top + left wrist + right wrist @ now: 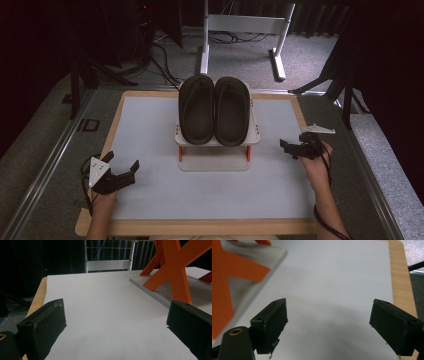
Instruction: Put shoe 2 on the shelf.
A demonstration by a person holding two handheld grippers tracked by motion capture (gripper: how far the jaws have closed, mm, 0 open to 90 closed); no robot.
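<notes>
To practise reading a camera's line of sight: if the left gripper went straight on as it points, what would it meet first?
Probably the orange leg of the rack; the left gripper is open over bare table. Depth is unclear.

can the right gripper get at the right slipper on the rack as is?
Probably yes. The right gripper is open and holds nothing, and bare table lies between it and the rack. The right slipper lies on top, uncovered, touching the left slipper.
</notes>
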